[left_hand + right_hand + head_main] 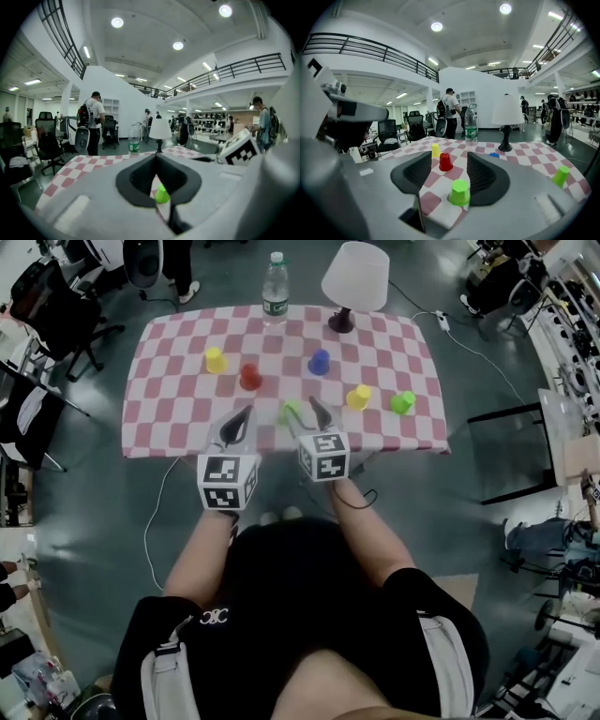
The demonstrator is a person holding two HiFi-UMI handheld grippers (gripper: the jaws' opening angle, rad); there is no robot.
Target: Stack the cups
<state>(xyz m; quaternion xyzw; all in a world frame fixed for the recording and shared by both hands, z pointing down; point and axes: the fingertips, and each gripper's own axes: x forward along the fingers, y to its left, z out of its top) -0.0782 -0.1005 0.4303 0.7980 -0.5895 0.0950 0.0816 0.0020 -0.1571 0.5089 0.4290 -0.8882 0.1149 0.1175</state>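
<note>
Nothing is stacked yet: all 6 cups stand apart. The right gripper [449,168] is open, with the light green cup [459,192] between its jaws, ungripped. The left gripper [157,157] is closed and empty. Beyond lie the red cup [445,161] and yellow cup [435,150] — farther, a bottle [471,124], its green label unreadable.

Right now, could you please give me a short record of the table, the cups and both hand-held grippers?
surface: table with a checked cloth
cups: six, all apart, none stacked
far row: yellow cup, red cup, blue cup
near row: near green cup, second yellow cup, right green cup
far edge: water bottle, lamp
left hand-held gripper: jaws together, holding nothing
right hand-held gripper: jaws apart, near green cup between them, not gripped
</note>
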